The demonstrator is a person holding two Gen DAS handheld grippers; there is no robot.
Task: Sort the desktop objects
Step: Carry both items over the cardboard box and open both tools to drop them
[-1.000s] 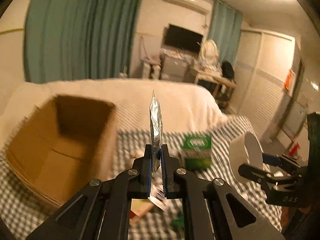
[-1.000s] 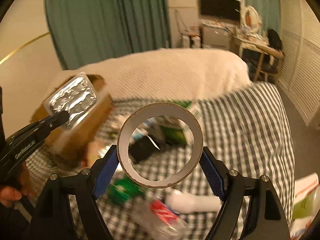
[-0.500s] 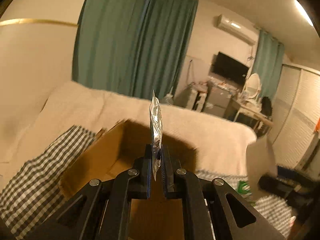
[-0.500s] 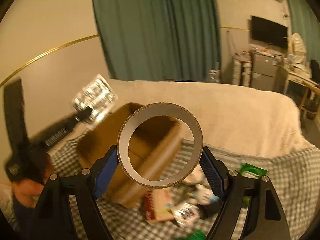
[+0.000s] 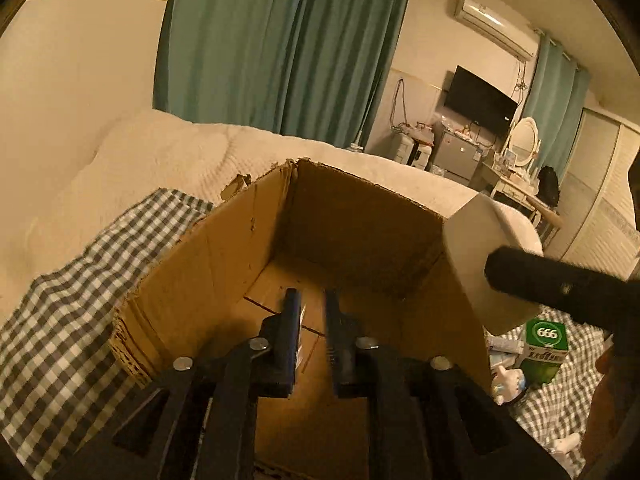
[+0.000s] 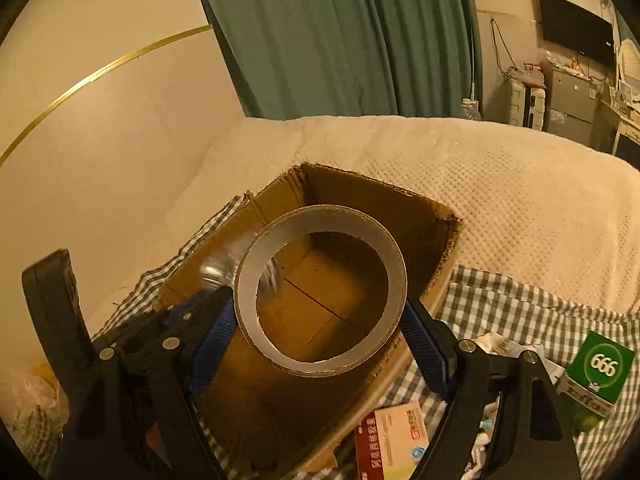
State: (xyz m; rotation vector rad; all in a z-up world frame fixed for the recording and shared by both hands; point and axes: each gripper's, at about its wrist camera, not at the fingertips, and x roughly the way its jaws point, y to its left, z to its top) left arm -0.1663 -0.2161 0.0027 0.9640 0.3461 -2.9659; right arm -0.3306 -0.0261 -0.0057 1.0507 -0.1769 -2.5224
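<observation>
Over the cardboard box [image 6: 424, 216], the right hand-held gripper [image 6: 320, 320] pinches a tape roll [image 6: 320, 292]; the left hand-held gripper [image 5: 311, 332] is spread, a blurred foil packet [image 6: 218, 270] seemingly loose.

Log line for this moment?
left gripper: open over cardboard box | foil packet: blurred, at box mouth | right gripper: shut on tape roll, above box

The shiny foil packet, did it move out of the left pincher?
Yes. The foil packet has left the open left gripper and blurs downward against the cardboard box.
</observation>
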